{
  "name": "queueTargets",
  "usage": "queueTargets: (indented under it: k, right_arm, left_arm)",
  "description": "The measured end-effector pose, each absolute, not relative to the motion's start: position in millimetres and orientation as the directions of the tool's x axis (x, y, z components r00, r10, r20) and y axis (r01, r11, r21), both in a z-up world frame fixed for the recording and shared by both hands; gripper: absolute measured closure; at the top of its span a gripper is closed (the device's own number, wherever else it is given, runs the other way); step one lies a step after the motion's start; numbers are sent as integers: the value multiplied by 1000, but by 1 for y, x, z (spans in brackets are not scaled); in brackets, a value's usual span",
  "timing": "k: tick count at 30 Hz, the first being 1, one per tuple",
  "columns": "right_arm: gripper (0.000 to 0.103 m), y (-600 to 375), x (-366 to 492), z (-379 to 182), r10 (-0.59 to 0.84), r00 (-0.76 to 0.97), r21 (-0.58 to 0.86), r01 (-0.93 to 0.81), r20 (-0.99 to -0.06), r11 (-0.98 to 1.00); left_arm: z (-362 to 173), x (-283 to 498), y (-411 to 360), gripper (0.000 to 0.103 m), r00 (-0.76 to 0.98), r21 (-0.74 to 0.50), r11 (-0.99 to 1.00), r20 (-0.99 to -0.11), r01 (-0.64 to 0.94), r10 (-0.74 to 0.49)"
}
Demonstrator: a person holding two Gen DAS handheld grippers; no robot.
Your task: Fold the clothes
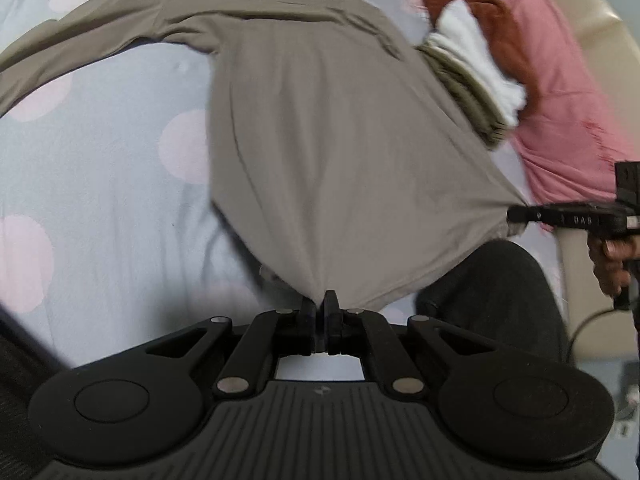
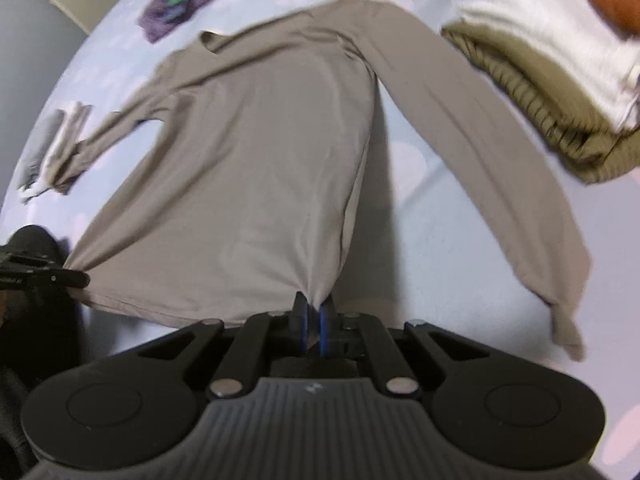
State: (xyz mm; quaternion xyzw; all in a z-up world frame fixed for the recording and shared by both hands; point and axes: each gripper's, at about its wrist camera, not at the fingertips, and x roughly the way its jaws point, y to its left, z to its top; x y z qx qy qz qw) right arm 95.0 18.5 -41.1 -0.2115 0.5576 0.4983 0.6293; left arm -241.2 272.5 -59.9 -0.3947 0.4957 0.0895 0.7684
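Left wrist: your left claw (image 1: 320,306) is clamped on the taupe shirt (image 1: 320,140) hem; shirt lies spread on the dotted bed (image 1: 100,200).

Right wrist: right claw (image 2: 314,312) pinches the other hem corner, w/ folded stack (image 2: 560,80) just beside its sleeve.

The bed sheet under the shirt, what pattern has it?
Pale blue-grey sheet with large pink dots, clearest in left wrist view.

The taupe shirt (image 1: 320,140) is soft, smooth cloth. The grippers' bodies are matt black plastic with ridges. The olive sweater (image 2: 540,120) looks ribbed, and the white one (image 2: 552,40) fuzzy.
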Motion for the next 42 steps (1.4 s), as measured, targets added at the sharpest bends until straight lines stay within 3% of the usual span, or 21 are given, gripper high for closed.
queueTargets:
  k: [4, 9, 11, 12, 15, 20, 24, 27, 32, 42]
  right_arm:
    - [97, 14, 88, -24, 353, -141, 278, -884, -925, 376]
    - [97, 23, 86, -84, 181, -185, 241, -897, -966, 370]
    - [96, 29, 85, -107, 116, -196, 225, -909, -974, 350]
    - [91, 33, 84, -116, 87, -198, 216, -918, -976, 332]
    - [59, 45, 89, -114, 44, -156, 162, -956, -987, 243]
    - [58, 81, 137, -75, 192, -43, 82, -976, -981, 202]
    - [58, 147, 177, -61, 365, 56, -5, -990, -929, 138]
    - [59, 208, 204, -61, 453, 84, -44, -994, -887, 99]
    - [60, 276, 230, -69, 486, 85, -70, -996, -870, 49]
    - [60, 394, 263, -110, 480, 37, -79, -995, -877, -68]
  left_arm:
    - [-69, -248, 265, 102, 449, -520, 670, -842, -529, -298]
    - [-108, -240, 243, 100, 325, -465, 689, -884, -556, -335]
    - [-116, -232, 238, 94, 269, -420, 711, -908, -564, -323]
    - [-118, -229, 238, 84, 230, -395, 721, -918, -570, -322]
    - [-111, -231, 251, 67, 142, -344, 741, -935, -577, -324]
    - [-65, -223, 333, 67, 245, -260, 760, -960, -596, -136]
    - [-32, -186, 424, 61, 508, -276, 770, -858, -575, 72]
    - [-32, -146, 487, 64, 595, -297, 794, -798, -530, 99]
    - [-50, -95, 550, 64, 636, -293, 815, -763, -499, 115]
    - [-110, -42, 594, 64, 570, -255, 870, -821, -422, 36]
